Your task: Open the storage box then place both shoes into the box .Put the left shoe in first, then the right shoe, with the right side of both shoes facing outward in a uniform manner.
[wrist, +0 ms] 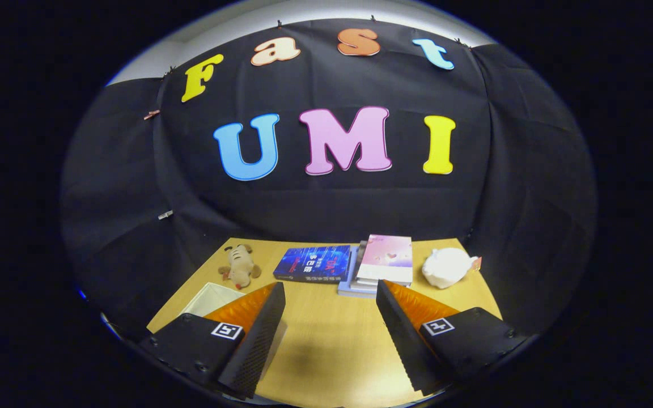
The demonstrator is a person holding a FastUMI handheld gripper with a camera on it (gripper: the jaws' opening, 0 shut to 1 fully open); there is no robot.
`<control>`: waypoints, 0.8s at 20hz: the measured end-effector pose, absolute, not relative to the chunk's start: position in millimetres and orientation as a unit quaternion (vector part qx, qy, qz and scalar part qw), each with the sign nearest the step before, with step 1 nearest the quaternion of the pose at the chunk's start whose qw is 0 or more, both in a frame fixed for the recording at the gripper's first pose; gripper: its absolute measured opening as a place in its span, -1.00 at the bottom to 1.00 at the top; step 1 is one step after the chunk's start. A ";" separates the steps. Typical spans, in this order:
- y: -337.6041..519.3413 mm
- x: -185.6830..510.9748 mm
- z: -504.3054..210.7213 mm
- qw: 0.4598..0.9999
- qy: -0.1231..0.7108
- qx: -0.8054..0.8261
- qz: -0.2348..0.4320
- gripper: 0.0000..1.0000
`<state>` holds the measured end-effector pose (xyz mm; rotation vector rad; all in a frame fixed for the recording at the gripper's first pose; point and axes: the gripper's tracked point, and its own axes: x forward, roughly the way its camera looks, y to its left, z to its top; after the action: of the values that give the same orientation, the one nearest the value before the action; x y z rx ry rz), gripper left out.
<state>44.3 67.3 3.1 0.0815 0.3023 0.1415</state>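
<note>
We saw the white box [213, 297] half hidden behind the left finger. Our gripper [330, 294] stood wide apart over bare table [326, 340], holding nothing.

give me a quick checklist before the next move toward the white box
1. Fingers apart: ok, gripper open, nothing between.
2. Box located: ok, white, partly behind one finger, beside the plush toy.
3. Box opened: cannot tell, mostly hidden.
4. Shoes located: cannot tell.
5. Table ahead free: ok, bare wood between the fingers; blue book, book stack and white bag lie beyond.
</note>
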 end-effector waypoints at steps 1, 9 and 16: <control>53.5 46.3 12.8 0.988 0.131 0.036 0.071 0.97; -10.4 56.8 57.1 0.995 0.029 0.013 0.099 0.97; -13.5 51.7 53.6 0.993 0.020 0.022 0.111 0.96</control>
<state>51.7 -13.5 53.6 0.0445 0.0397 0.2230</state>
